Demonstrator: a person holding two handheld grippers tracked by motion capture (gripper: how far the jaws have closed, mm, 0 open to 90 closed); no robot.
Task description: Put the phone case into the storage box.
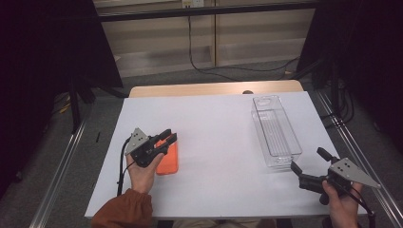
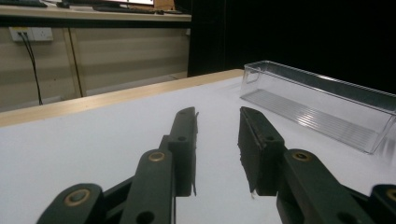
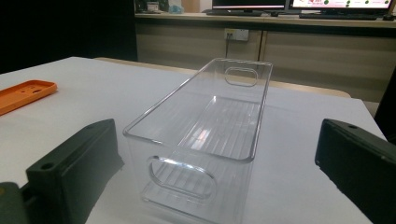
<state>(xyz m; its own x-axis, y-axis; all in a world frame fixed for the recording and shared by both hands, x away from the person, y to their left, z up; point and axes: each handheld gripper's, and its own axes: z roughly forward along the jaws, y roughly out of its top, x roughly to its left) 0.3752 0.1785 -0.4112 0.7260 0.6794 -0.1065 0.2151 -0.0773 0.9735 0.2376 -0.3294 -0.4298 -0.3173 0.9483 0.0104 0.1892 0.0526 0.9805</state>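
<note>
A: What's here, biggest first?

B: A white table (image 1: 214,156). On its right side lies a long clear bin (image 1: 275,130), empty, open on top, with a cut-out handle at each end. On the left lies a flat orange case (image 1: 167,159).

A: And the tools?

B: The left gripper (image 1: 167,138) hovers over the case, jaws slightly apart, grasping nothing. The right gripper (image 1: 310,159) sits just beside the bin's near end, jaws spread wide, also empty.

A: How would the bin handle?

B: Probably light, stiff and slippery. The end handle or a thin side wall looks like the best hold.

A: Do the views differ?

B: The right gripper view shows the handle cut-out up close, and the case off to its left. The left gripper view looks past its jaws to the bin, not down at the case.
</note>
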